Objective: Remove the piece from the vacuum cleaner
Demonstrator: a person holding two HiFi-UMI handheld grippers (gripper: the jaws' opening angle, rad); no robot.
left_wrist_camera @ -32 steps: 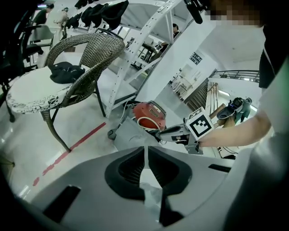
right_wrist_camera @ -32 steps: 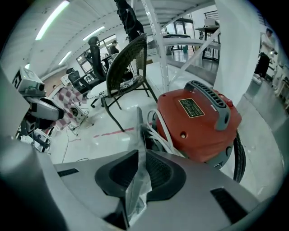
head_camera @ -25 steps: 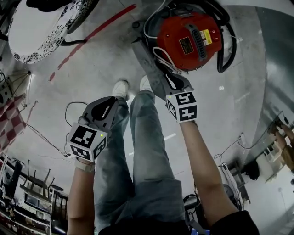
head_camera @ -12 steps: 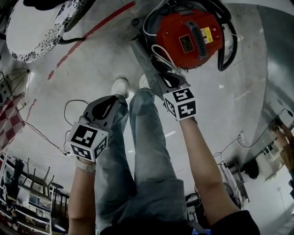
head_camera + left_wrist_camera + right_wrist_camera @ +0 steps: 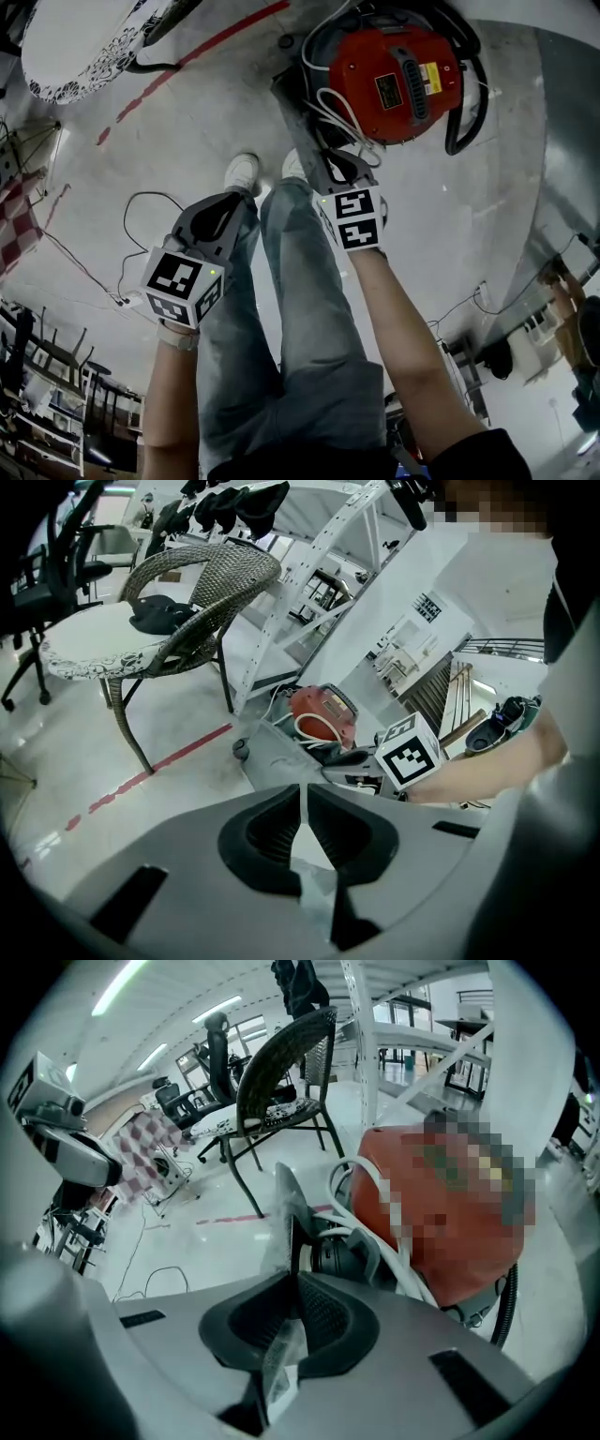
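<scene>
1. Two grippers were in play, but only one was working. Your right gripper (image 5: pixel 339 167) was clenched on the near edge of the flat grey piece (image 5: pixel 300 112). The right gripper view showed that thin edge pinched between the pads.
2. Your left gripper (image 5: pixel 228 208) hung over your left leg, well apart from the work, with its jaws pressed together on nothing.
3. The piece lay along the left side of the red vacuum cleaner (image 5: pixel 398 80), out on the open floor (image 5: pixel 187 159). Its far end sat close against the red body, and it looked not yet free.
4. The bite seemed shallow, on the rim only. A deeper hold, squared to the plate, was the safer start before any pull.
5. A white cord (image 5: pixel 328 111) lay looped between the piece and the red body, just beside your right gripper. The pull therefore needed to run straight back along the piece toward you, low and steady, so that the cord was not dragged with it.
6. The cleaner looked free to slide on that smooth floor. Bracing its body with the idle left gripper would probably have kept your force in the joint and stopped the whole machine from following.
</scene>
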